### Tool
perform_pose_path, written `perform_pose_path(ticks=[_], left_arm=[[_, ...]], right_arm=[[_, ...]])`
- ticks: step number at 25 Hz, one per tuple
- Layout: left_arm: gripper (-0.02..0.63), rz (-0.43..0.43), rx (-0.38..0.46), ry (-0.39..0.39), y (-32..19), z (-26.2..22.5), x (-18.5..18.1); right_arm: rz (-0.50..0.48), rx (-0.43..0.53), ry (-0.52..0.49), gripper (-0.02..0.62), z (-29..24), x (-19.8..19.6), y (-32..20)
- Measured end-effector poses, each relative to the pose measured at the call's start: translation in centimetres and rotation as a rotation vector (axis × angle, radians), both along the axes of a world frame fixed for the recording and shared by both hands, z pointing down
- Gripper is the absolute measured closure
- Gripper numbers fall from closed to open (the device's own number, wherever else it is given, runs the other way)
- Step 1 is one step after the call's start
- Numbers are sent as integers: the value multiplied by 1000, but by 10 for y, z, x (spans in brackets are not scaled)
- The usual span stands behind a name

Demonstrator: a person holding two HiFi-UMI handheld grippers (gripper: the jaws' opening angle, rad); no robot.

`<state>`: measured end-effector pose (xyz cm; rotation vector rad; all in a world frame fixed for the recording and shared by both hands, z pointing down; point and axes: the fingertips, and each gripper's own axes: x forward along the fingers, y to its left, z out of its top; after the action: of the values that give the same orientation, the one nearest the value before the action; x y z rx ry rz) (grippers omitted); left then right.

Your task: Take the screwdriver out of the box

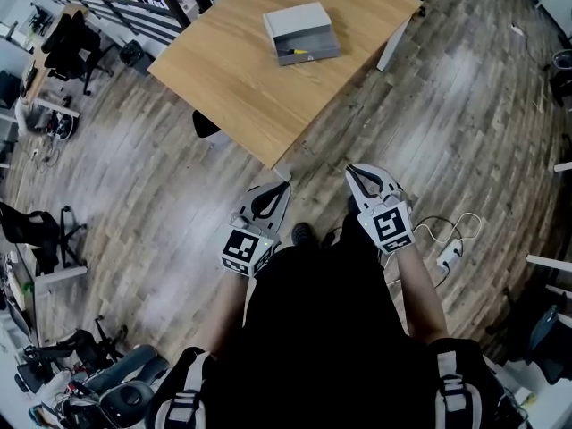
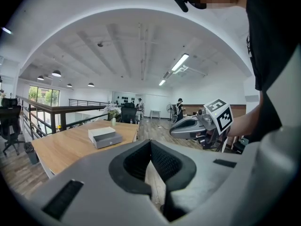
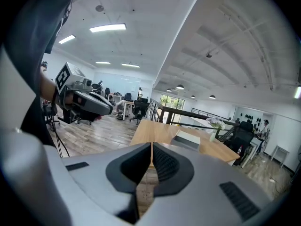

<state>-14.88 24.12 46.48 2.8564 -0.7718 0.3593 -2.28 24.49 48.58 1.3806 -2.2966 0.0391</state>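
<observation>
A grey box (image 1: 301, 32) lies on the wooden table (image 1: 241, 79), its drawer pulled out toward me. Inside the drawer rests the screwdriver (image 1: 293, 52), with a yellow and black handle. Both grippers hang over the floor close to my body, well short of the table. My left gripper (image 1: 285, 185) is shut and holds nothing, and so is my right gripper (image 1: 350, 169). In the left gripper view the jaws (image 2: 150, 147) meet, with the box (image 2: 104, 136) far ahead on the left. The right gripper view shows its jaws (image 3: 151, 147) closed and the box (image 3: 192, 139) beyond them.
The table's near corner (image 1: 277, 161) points at me. A power strip with cable (image 1: 447, 256) lies on the wood floor at my right. Office chairs (image 1: 71, 43) and desks stand at the left, and a railing (image 1: 134, 12) runs behind the table.
</observation>
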Motion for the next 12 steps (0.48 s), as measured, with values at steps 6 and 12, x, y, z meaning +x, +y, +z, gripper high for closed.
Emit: perform_pose_path(ticks=[6, 12], left_arm=[[584, -40, -5, -9, -10, -1, 18], [584, -85, -10, -20, -21, -6, 39]], right_arm=[[-50, 0, 5, 565, 0, 15, -18], [-92, 4, -5, 565, -4, 36, -36]])
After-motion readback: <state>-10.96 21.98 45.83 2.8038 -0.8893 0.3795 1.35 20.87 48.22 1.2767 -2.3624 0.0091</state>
